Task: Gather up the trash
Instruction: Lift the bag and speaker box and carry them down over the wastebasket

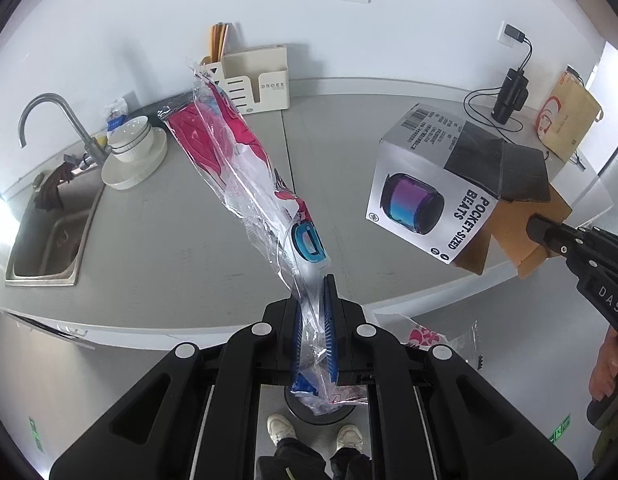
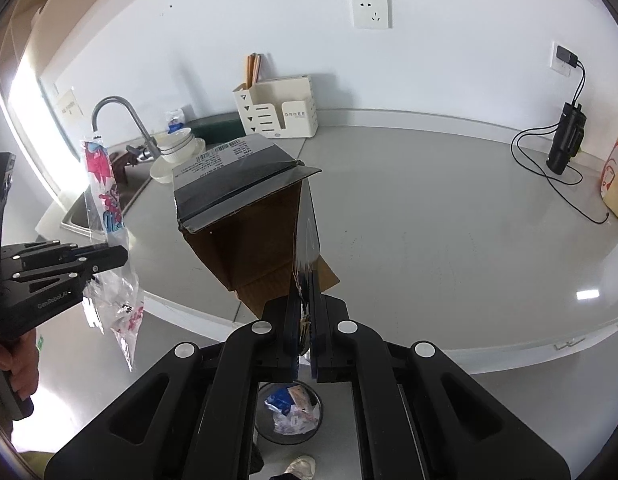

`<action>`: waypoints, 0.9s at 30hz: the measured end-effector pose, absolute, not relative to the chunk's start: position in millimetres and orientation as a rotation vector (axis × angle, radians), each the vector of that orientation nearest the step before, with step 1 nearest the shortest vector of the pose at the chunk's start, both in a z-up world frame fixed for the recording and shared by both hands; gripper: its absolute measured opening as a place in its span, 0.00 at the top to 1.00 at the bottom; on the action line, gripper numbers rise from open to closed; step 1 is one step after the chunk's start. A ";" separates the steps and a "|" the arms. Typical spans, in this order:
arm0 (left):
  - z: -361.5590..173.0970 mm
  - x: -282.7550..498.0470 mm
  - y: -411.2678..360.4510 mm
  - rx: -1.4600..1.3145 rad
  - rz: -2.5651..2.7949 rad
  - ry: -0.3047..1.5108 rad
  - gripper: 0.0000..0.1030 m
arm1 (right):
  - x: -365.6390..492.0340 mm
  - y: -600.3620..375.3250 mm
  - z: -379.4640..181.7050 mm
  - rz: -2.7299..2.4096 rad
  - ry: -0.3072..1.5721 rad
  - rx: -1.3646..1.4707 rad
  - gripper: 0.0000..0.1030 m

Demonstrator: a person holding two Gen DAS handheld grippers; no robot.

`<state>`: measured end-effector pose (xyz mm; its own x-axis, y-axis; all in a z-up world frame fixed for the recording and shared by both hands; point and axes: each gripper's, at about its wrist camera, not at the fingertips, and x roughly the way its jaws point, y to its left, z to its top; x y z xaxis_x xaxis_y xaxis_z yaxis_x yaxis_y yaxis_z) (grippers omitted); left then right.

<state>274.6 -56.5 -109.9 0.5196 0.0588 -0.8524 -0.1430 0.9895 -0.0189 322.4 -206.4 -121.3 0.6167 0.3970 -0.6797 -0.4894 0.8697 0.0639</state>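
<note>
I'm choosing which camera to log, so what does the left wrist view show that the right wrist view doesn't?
Left wrist only: the speaker picture on the box front, the person's shoes, the whole sink.

Right wrist only: trash lying inside the bin, the box's brown open inside.

Both: left gripper shut on the wrapper, right gripper shut on a box flap, the faucet, bowls, the cream rack and the counter.

- The plastic wrapper (image 1: 245,184) hangs in the left gripper (image 1: 315,320), left of the speaker box (image 1: 441,196) in the right gripper (image 2: 305,312).
- Both are above the counter (image 2: 429,240) edge.
- The trash bin (image 2: 289,416) stands on the floor below them.
- The sink (image 1: 49,236) lies far left, with the organizer (image 1: 257,80) against the wall behind.
</note>
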 end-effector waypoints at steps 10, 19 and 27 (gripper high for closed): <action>-105.3 217.4 -42.1 -0.130 0.075 1.000 0.91 | 260.6 -198.2 -127.7 0.485 0.744 -0.153 0.96; -106.9 169.4 -16.7 -0.166 -0.012 1.006 0.91 | 200.6 -170.6 -125.5 0.430 0.768 -0.165 0.96; -104.4 149.1 -7.8 -0.151 -0.022 1.001 0.91 | 177.5 -164.5 -122.7 0.428 0.750 -0.153 0.96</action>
<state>149.1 -7.8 -104.4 0.5403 -0.0876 -0.8369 -0.0511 0.9893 -0.1366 177.5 -164.5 -122.7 0.6508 0.3211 -0.6880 -0.4288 0.9032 0.0160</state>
